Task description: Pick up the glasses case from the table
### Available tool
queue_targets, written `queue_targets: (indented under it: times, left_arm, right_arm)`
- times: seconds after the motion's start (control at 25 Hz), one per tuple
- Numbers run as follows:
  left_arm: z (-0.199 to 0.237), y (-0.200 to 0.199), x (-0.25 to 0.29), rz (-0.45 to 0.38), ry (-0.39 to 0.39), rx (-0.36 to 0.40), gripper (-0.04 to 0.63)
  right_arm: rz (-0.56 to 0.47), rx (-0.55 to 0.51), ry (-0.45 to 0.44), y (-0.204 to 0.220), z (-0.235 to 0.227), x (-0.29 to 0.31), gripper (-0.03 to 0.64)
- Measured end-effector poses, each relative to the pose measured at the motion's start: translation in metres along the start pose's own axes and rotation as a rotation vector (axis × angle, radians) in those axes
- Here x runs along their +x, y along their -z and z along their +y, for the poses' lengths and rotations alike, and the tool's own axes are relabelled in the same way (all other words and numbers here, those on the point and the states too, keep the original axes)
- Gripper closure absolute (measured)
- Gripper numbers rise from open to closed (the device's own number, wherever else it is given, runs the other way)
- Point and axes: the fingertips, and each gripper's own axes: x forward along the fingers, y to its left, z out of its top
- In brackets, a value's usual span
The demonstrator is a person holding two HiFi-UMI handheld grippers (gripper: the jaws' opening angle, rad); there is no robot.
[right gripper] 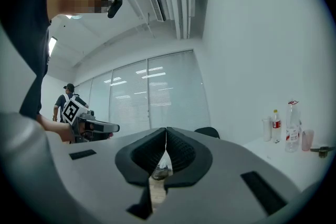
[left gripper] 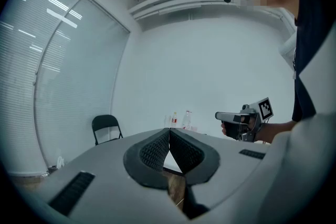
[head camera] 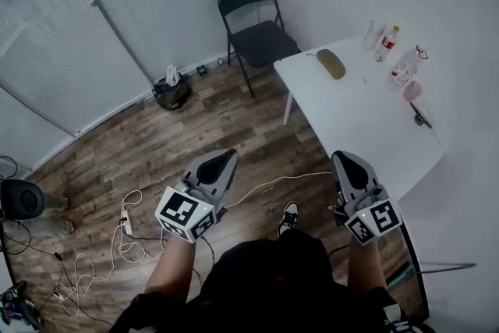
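Resting on smooth white table (head camera: 355, 125): oval olive glasses case (head camera: 330, 63).

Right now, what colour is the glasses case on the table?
Olive brown, no pattern. The glasses case shows best in the head view, on the table.

Qty: 1 glasses case (head camera: 330, 64), 1 table (head camera: 351, 129), 1 chair (head camera: 257, 27), 2 bottles (head camera: 387, 43) (head camera: 405, 68), 1 pink cup (head camera: 412, 90) & 2 hand-held grippers (head camera: 228, 160) (head camera: 345, 160).

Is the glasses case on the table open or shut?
Shut. The glasses case lies flat on the table as one closed oval shell, with no lid raised and no inside showing.
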Motion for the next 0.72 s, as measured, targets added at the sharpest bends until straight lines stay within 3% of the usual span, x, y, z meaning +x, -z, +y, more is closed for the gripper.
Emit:
queue_targets:
  times: [0.36,0.72]
  left_arm:
    - [0.006,-0.029,0.134,-0.008,-0.022,-0.001,0.574]
    - [0.012,-0.032,0.228,0.001,0.023,-0.026,0.574]
  right_arm:
    - [-0.052,0.027,-0.071,-0.024,-0.132,0.032,0.595]
    - [-0.006,0.045,-0.023,-0.018,-0.211,0.066,0.595]
